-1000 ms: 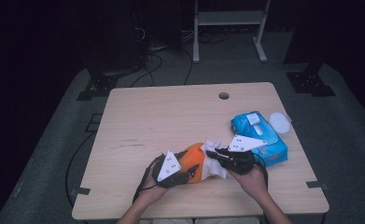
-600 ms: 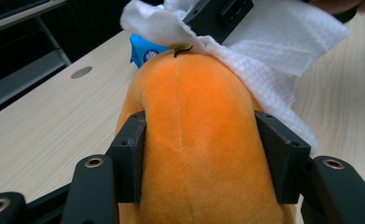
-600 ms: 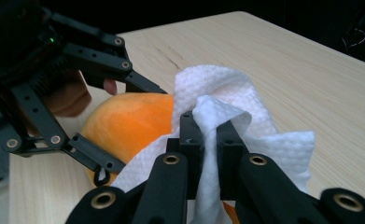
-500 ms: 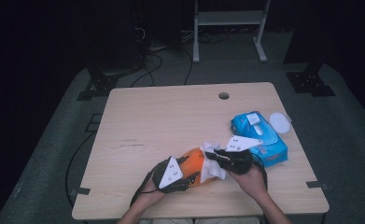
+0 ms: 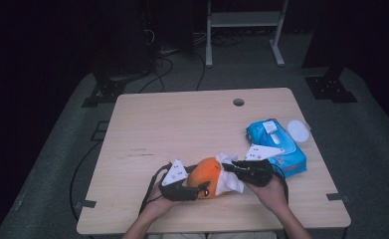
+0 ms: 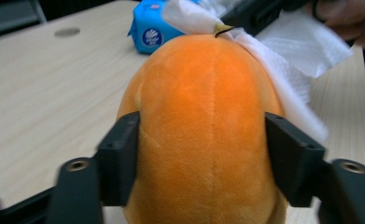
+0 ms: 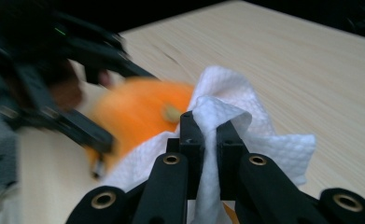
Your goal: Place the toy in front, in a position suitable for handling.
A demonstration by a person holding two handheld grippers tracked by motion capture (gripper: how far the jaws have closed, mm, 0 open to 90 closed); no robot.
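- We start with the table (image 5: 182, 124), a pale wooden top with a small round hole (image 5: 238, 102) near its far edge; its whole far half is bare wood.
- At the right side of the table lies a blue wipes pack (image 5: 276, 147), and just beyond its far corner sits a white round lid (image 5: 298, 130), flat on the wood.
- Near the front edge, between our two hands, sits the orange plush toy (image 5: 209, 181) — in the left gripper view it bulges up between the two black jaws, a seam running down its middle.
- Our left gripper (image 5: 194, 190) has a jaw on each side of the toy; its jaws have just been opening, and in the left gripper view the pads stand right at the plush's flanks, though we cannot tell whether they press on it.
- Our right gripper (image 5: 232, 168) reaches in from the right — its jaws are pinched together on a white paper tissue (image 5: 230, 177).
- The tissue drapes over the toy's right side and top, touching the plush; in the right gripper view (image 7: 227, 126) it rises in a fold between the closed jaws, with the orange behind it.
- At the toy's top a small yellowish stem tip (image 6: 223, 29) pokes out beside the tissue.
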